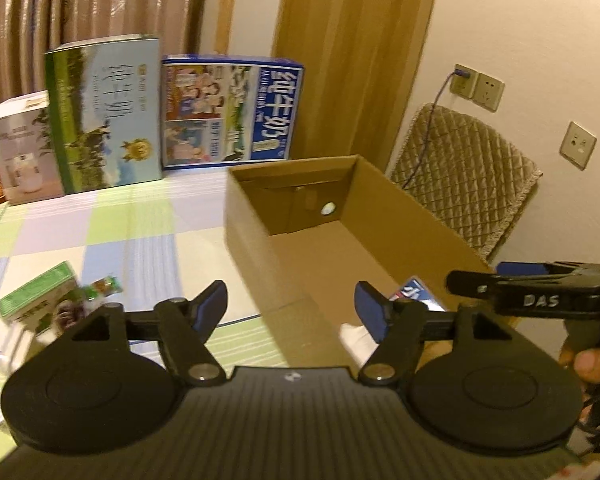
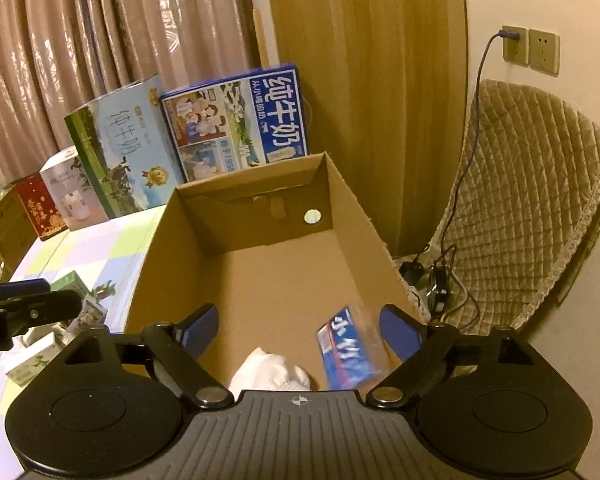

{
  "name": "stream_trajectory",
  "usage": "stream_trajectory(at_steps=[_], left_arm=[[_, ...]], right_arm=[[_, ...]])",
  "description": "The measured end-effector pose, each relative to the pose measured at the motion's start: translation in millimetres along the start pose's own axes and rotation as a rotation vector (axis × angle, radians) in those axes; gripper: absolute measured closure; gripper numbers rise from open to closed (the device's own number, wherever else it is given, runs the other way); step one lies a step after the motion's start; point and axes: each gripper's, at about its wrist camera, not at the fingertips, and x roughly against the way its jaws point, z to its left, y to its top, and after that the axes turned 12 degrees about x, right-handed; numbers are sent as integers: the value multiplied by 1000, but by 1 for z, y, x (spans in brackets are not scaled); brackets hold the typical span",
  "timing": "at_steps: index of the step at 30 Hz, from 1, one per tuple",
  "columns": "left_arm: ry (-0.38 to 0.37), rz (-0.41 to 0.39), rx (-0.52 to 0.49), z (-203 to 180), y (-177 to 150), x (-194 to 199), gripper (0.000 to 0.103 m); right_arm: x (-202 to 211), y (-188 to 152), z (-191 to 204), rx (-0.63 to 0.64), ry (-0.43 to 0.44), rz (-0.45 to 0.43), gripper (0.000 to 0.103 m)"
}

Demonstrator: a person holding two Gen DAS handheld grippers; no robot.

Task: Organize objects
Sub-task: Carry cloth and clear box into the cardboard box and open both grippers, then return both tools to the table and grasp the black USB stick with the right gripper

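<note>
An open cardboard box (image 2: 352,216) stands on the checked tablecloth; it also shows in the left wrist view (image 1: 252,224). Inside it lie a blue packet (image 2: 346,354), blurred, and a white cloth (image 2: 270,372). My right gripper (image 2: 300,332) is open above the box's near end, with the packet just inside its right finger. My left gripper (image 1: 290,310) is open and empty over the box's left wall. A green carton (image 1: 32,300) and a small snack pack (image 1: 106,286) lie on the table left of it.
Milk cartons (image 1: 228,112) and gift boxes (image 1: 18,148) line the table's far edge before a curtain. A quilted chair (image 2: 532,208) with a charger cable stands right of the box. The right gripper (image 1: 532,296) shows at the left view's right side.
</note>
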Motion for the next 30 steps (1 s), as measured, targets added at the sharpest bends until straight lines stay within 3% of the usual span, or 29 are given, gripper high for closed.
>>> stream_trajectory(at_steps=[7,10,15,23,30], left_arm=[[46,-30,29,27,5,26,23],[59,-49,22,37,5,42,11],[106,-78,12,59,0,67,1],[232,-116,11,121,-11,109,1],[321,-98,54,179,-29,133,1]], right_arm=[[18,8,27,20,29,-36,9],[29,13,42,28,38,-60,2],[42,22,67,28,99,-88,2],[55,43,117,77,191,-150,2],[46,50,163,103,271,-194,2]])
